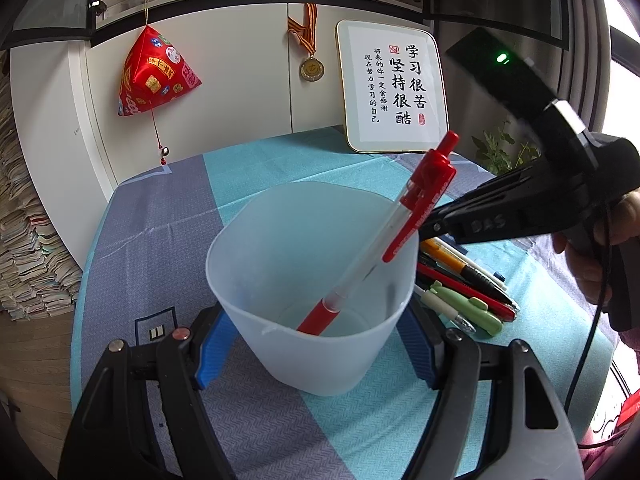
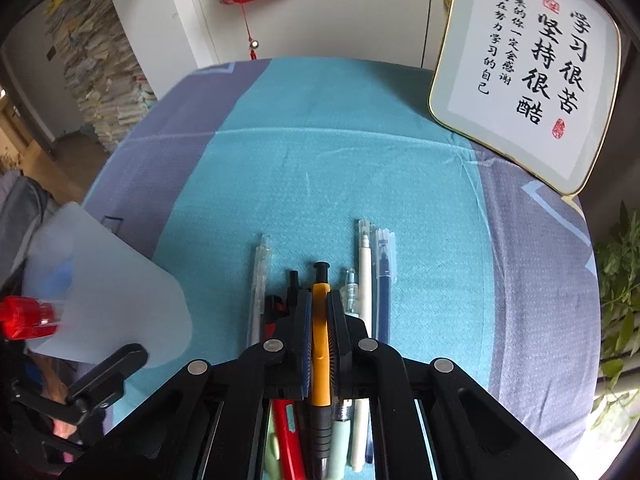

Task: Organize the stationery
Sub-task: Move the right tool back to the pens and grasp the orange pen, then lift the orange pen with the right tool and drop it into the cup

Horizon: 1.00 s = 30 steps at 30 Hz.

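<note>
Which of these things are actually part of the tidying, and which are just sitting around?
Part of the job: translucent cup, red pen in it, orange pen gripped by right gripper, other pens on the cloth.
Just there: calligraphy plaque, red ornament, medal, plant.

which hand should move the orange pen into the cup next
Right. The right gripper is already shut on the orange pen in the row of pens on the cloth. The left gripper is clamped around the translucent cup, which already holds a red pen, so it should just steady it.
</note>
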Each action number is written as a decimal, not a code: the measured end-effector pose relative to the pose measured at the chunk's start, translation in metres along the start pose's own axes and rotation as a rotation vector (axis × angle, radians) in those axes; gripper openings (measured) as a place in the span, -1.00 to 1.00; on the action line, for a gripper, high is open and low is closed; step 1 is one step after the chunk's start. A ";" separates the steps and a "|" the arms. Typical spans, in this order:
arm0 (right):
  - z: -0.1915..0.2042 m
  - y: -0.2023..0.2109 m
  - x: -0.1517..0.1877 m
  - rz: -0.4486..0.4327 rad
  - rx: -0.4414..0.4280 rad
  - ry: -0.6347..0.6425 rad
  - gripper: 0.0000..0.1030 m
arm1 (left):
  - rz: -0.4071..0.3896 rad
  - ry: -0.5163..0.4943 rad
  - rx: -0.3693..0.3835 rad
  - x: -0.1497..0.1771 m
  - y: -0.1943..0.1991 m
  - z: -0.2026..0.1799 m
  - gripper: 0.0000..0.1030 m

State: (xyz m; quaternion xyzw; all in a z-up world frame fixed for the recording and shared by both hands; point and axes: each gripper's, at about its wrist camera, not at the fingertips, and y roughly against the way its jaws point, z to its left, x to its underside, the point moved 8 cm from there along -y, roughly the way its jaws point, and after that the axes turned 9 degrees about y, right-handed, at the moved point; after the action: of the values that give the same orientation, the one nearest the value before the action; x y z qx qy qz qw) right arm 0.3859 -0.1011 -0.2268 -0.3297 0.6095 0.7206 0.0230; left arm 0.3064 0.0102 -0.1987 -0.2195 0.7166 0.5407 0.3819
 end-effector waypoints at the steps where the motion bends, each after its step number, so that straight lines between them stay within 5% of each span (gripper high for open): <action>1: -0.001 0.004 -0.001 -0.016 -0.007 -0.006 -0.85 | 0.000 0.000 0.000 0.000 0.000 0.000 0.42; 8: -0.036 0.015 0.004 -0.024 0.015 -0.125 -0.85 | -0.007 -0.005 -0.002 -0.001 0.002 0.000 0.42; 17: -0.048 0.065 0.003 -0.156 -0.053 -0.238 -0.85 | -0.004 -0.002 -0.001 -0.001 0.000 0.000 0.41; 30: 0.021 0.188 -0.051 -0.473 -0.082 -0.049 -0.85 | -0.005 -0.003 -0.001 -0.001 0.000 0.000 0.41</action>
State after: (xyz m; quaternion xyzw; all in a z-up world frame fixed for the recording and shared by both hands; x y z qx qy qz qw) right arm 0.3339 -0.1115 -0.0378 -0.4462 0.4848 0.7271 0.1926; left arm 0.3066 0.0103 -0.1978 -0.2207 0.7153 0.5406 0.3840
